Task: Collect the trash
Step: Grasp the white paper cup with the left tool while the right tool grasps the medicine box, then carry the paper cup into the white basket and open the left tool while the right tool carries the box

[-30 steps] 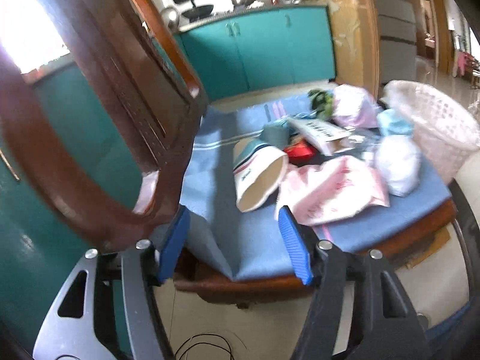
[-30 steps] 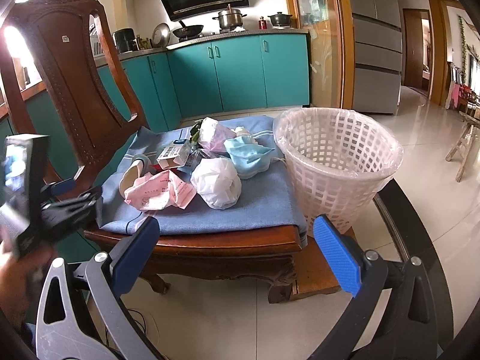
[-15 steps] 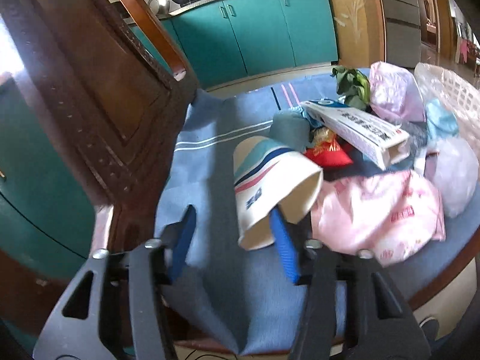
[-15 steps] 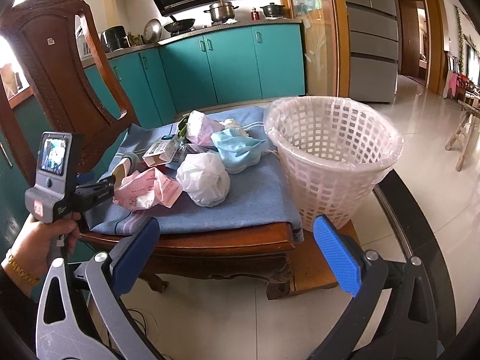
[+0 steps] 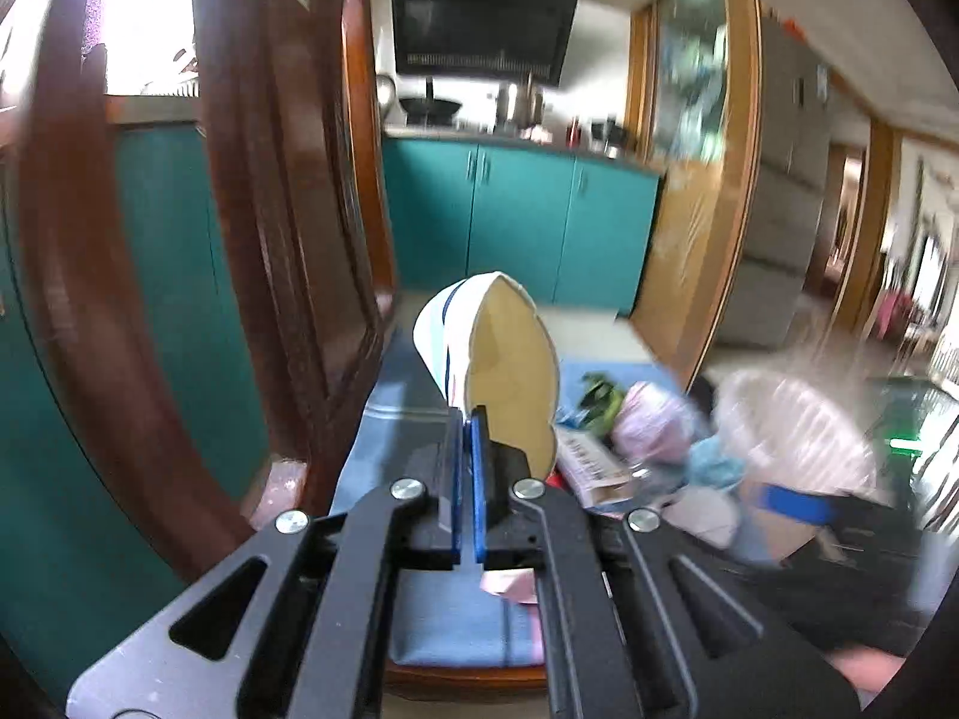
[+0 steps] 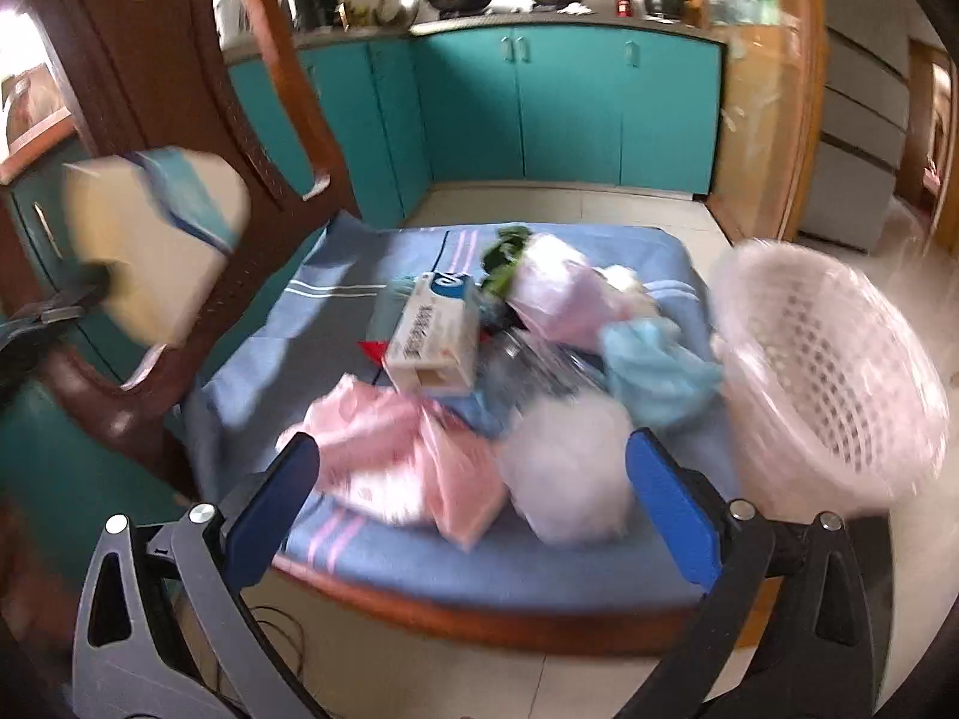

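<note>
My left gripper [image 5: 467, 419] is shut on the rim of a white paper cup [image 5: 503, 359] with blue stripes, lifted above the chair seat; the cup [image 6: 150, 239] shows blurred at the left of the right wrist view. My right gripper [image 6: 473, 467] stands open over the seat's front, straddling a pink plastic bag [image 6: 407, 455] and a white crumpled bag [image 6: 569, 467] without touching them. A white carton box [image 6: 434, 329], a pink bundle [image 6: 551, 287], a light-blue mask [image 6: 653, 371] and green leaves [image 6: 506, 245] lie on the blue cushion [image 6: 287, 347]. A white lattice basket [image 6: 827, 371] stands at the cushion's right.
The wooden chair back [image 6: 180, 60] rises at the left, close to the lifted cup. Teal kitchen cabinets [image 6: 539, 102] stand behind, with tiled floor [image 6: 539, 689] in front of the seat. A black cable [image 6: 276, 647] lies on the floor under the seat's front edge.
The left gripper closed on the cup's rim and raised it off the cushion. The right gripper moved in over the trash pile, its jaws still wide.
</note>
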Motion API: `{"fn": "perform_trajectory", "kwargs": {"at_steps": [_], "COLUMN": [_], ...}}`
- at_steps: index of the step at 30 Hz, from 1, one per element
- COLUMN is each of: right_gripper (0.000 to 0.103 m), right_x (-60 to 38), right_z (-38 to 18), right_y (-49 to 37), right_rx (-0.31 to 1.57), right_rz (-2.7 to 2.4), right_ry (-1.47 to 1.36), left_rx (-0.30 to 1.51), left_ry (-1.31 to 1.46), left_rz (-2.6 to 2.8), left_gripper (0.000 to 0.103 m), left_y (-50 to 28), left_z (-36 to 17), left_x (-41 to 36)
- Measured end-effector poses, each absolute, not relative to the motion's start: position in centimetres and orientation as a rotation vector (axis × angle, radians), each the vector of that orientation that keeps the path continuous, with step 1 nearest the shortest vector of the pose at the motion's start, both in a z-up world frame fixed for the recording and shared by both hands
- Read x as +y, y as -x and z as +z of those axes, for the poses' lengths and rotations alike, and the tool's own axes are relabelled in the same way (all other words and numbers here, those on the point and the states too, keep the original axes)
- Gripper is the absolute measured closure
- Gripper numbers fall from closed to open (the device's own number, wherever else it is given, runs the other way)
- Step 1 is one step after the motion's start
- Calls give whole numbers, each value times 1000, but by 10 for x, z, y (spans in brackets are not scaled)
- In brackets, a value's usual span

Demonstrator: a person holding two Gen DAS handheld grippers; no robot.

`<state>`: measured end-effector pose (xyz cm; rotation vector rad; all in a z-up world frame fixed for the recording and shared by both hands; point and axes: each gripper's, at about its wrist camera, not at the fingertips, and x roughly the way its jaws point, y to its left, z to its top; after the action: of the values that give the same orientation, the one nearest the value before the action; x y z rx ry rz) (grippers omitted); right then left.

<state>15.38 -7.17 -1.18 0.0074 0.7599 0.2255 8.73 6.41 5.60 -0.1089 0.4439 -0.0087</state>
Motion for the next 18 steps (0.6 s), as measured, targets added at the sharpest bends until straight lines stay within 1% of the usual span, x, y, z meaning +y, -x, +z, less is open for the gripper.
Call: {"fn": "perform_trajectory", "kwargs": {"at_steps": [1, 3, 7, 9, 11, 15, 18], "right_gripper": [10, 24, 35, 50, 60, 63, 63], "right_x": [-60, -42, -21, -18, -18, -21, -31], "right_z": [-14, -19, -36, -44, -50, -41, -18], "right_y": [-166, -186, -221, -231, -241, -236, -217], "right_rx": [760, 789, 859, 893, 938, 904, 837], "right_rz": [216, 204, 190, 177, 184, 182, 215], "right_ry": [31, 82, 126, 134, 128, 129, 99], "left_rx": [430, 427, 435, 448, 447, 440, 439], "left_ry": [139, 176, 187, 211, 220, 231, 228], "left_rz": [-17, -22, -30, -33, -36, -43, -47], "left_gripper": [100, 100, 100, 100, 100, 100, 100], "left_y": [-79, -70, -75, -80, -76, -74, -70], "left_z": [57, 55, 52, 49, 51, 54, 54], "left_x": [68, 72, 80, 87, 92, 96, 95]}}
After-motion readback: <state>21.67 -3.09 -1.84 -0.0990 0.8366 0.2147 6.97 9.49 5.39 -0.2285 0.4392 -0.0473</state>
